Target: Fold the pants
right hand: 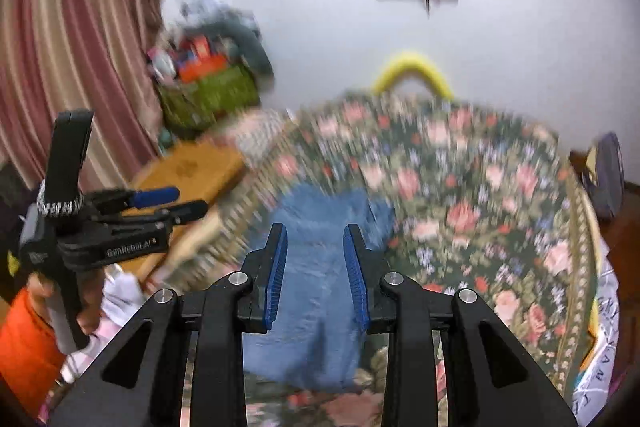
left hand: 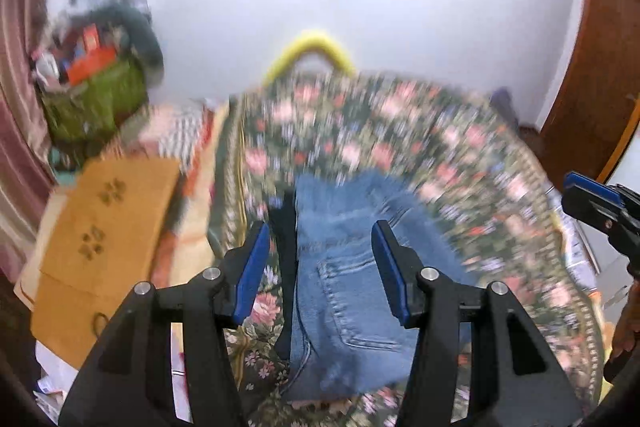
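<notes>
Blue denim pants (left hand: 352,291) lie folded into a compact bundle on a floral cloth (left hand: 420,131), back pocket up. In the right wrist view the pants (right hand: 316,291) show as a blue bundle below the fingers. My left gripper (left hand: 320,239) is open and empty, held above the pants; it also shows in the right wrist view (right hand: 176,203) at the left. My right gripper (right hand: 316,239) is open and empty above the pants; it also shows in the left wrist view (left hand: 580,191) at the right edge. Both views are motion-blurred.
A brown cardboard box (left hand: 104,227) lies left of the cloth. A green basket (left hand: 96,99) full of items stands by a pink curtain (right hand: 72,47). A yellow curved bar (left hand: 316,47) rises behind the cloth. A wooden door (left hand: 600,67) is at the right.
</notes>
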Motion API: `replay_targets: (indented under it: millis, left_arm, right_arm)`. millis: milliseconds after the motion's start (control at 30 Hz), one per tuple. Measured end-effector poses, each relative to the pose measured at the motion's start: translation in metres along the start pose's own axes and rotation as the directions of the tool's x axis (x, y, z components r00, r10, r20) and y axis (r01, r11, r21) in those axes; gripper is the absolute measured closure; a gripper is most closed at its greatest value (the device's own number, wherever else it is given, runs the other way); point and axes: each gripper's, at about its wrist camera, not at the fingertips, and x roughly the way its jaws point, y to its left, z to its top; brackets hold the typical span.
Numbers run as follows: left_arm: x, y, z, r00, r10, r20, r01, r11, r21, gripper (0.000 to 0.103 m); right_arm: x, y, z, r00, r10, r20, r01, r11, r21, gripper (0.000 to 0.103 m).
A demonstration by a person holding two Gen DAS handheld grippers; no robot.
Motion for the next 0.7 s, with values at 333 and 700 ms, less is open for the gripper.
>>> replay_targets:
  millis: [333, 700]
  left_arm:
    - [-0.199, -0.050, -0.012, 0.935, 0.042, 0.352, -0.071, 0.995, 0.070, 0.050]
    - [-0.275, -0.075, -0.072, 0.885, 0.062, 0.461, -0.088, 0.995, 0.036, 0.021]
  right_arm:
    - [-0.156, 0.057, 0.002, 0.953, 0.034, 0.300, -0.032, 0.999, -0.014, 0.077]
    - [-0.221, 0.101, -0.048, 0.909, -0.044, 0.415, 0.066, 0.997, -0.041, 0.027]
